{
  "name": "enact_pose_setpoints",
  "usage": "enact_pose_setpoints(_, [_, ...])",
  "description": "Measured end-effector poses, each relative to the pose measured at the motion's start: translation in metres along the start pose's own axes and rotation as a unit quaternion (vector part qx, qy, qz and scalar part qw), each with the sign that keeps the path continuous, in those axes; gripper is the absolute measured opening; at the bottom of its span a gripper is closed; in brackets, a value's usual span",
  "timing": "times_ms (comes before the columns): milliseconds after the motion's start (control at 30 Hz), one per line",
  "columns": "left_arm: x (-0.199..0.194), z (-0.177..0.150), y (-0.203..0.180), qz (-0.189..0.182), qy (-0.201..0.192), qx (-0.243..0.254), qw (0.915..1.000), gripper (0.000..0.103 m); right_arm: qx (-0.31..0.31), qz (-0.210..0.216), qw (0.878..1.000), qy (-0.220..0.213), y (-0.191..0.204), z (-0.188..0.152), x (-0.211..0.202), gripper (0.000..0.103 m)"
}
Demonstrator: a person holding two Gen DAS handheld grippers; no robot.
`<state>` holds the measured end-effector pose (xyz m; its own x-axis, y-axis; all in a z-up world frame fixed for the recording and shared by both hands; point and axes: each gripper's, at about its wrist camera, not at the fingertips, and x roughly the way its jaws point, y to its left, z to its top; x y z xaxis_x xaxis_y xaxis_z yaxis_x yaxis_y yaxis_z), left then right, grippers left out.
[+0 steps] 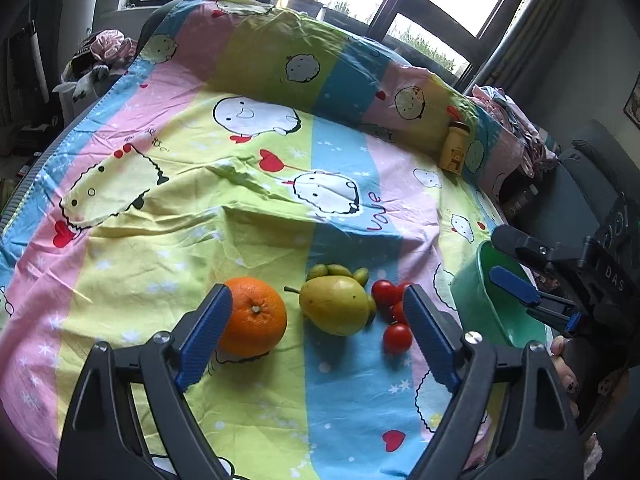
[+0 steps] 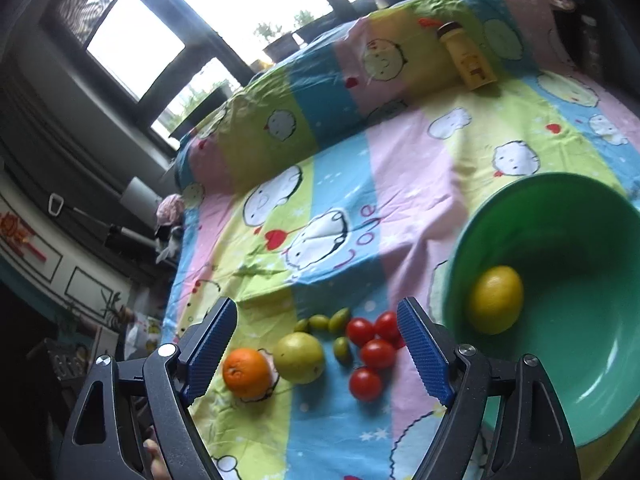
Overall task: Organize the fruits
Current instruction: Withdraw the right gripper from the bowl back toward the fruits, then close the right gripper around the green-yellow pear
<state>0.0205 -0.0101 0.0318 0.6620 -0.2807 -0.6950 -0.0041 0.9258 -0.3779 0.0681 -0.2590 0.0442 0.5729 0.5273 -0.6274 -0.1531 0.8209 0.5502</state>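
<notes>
An orange (image 1: 253,315), a yellow-green pear (image 1: 335,305), several small green fruits (image 1: 338,270) and several cherry tomatoes (image 1: 394,316) lie in a row on the cartoon bedsheet. My left gripper (image 1: 318,328) is open and empty, just above and in front of them. A green bowl (image 2: 560,216) stands to their right with a lemon (image 2: 496,299) inside. My right gripper (image 2: 318,346) is open and empty, above the same fruits: orange (image 2: 246,372), pear (image 2: 300,357), tomatoes (image 2: 372,354). It also shows in the left wrist view (image 1: 524,300) over the bowl (image 1: 480,300).
A yellow bottle (image 1: 453,148) leans against the covered pillow (image 1: 304,60) at the back; it also shows in the right wrist view (image 2: 468,62). The sheet is wrinkled. Windows lie beyond the bed, clutter to the left and a dark chair (image 1: 580,184) to the right.
</notes>
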Motion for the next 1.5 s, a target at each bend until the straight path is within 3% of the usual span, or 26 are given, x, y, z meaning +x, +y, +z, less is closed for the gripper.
enact_pose_setpoints(167, [0.013, -0.008, -0.005, -0.019, 0.027, 0.012, 0.9994, 0.086, -0.002, 0.03, 0.997, 0.072, 0.012, -0.008, 0.044, 0.083])
enact_pose_setpoints(400, [0.043, -0.019, -0.012, -0.06, 0.092, 0.001, 0.9939, 0.071, -0.016, 0.027, 0.99, 0.135, 0.018, -0.017, 0.09, 0.082])
enact_pose_setpoints(633, [0.059, -0.023, -0.015, -0.051, 0.102, -0.003, 0.9934, 0.062, -0.022, 0.016, 0.984, 0.175, 0.012, -0.018, 0.118, 0.064])
enact_pose_setpoints(967, [0.073, -0.021, -0.009, -0.048, 0.105, -0.018, 0.9932, 0.057, -0.047, -0.012, 0.98, 0.193, 0.011, -0.019, 0.135, 0.062])
enact_pose_setpoints(1500, [0.088, -0.02, -0.003, -0.05, 0.112, -0.022, 0.9922, 0.051, -0.068, -0.011, 0.977, 0.201, 0.019, -0.024, 0.139, 0.058])
